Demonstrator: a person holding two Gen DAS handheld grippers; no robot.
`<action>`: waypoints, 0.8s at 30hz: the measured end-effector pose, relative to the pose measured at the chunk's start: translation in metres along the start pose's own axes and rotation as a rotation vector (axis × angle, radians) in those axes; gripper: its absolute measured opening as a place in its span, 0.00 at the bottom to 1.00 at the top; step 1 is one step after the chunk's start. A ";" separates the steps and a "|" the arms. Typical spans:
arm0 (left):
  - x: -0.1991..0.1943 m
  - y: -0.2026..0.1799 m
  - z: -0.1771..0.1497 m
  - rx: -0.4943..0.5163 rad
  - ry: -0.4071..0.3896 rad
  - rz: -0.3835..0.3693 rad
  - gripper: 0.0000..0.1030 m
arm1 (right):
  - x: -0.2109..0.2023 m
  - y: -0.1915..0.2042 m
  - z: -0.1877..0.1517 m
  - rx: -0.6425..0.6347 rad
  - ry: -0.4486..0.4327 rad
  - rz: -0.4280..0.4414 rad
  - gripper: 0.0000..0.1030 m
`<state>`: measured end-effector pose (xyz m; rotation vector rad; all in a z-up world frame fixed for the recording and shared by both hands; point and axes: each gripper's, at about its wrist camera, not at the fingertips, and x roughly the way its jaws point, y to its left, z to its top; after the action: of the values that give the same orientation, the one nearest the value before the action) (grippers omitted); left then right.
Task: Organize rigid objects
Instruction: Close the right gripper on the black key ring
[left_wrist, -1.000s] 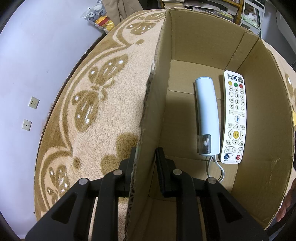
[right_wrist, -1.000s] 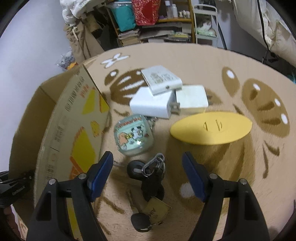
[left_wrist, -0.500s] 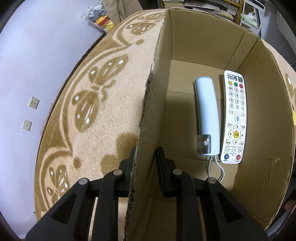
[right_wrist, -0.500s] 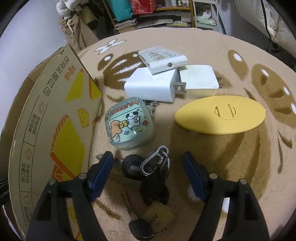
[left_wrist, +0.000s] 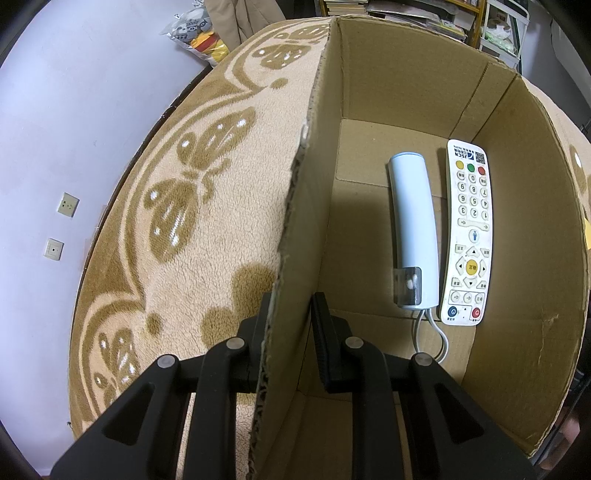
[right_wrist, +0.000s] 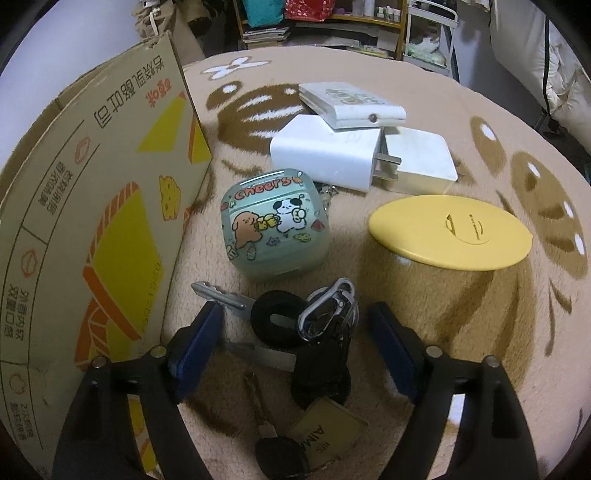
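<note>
Right gripper (right_wrist: 295, 332) lowered, fingers spread around keys (right_wrist: 314, 332); left gripper (left_wrist: 295, 314) clamps box wall (left_wrist: 295, 229).

Beige plush blanket (right_wrist: 424, 70) with brown motifs. Directly on it: cardboard box (right_wrist: 92, 221), key bunch (right_wrist: 317, 332), mint cartoon case (right_wrist: 273, 229), yellow oval lid (right_wrist: 450, 232), two white chargers (right_wrist: 328, 151), white flat case (right_wrist: 351, 101) resting partly atop them.

A beige fleece blanket (left_wrist: 221, 236) with brown butterfly patterns covers the surface. Two wall sockets (left_wrist: 67, 204) sit on the lilac wall (left_wrist: 74, 92). Cluttered bookshelves (right_wrist: 332, 22) stand behind.
</note>
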<state>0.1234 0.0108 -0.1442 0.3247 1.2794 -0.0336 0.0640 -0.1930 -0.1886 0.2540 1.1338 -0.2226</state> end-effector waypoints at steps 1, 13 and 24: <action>0.000 0.000 0.000 0.000 0.000 0.000 0.19 | 0.000 0.000 0.000 -0.002 0.003 -0.007 0.84; -0.001 -0.001 -0.001 0.002 -0.001 0.000 0.19 | -0.013 -0.011 -0.001 0.028 -0.011 -0.006 0.41; -0.001 0.000 0.000 0.000 0.000 -0.002 0.19 | -0.023 -0.028 0.004 0.126 -0.038 0.146 0.20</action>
<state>0.1229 0.0107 -0.1433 0.3229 1.2793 -0.0353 0.0497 -0.2195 -0.1683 0.4407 1.0599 -0.1687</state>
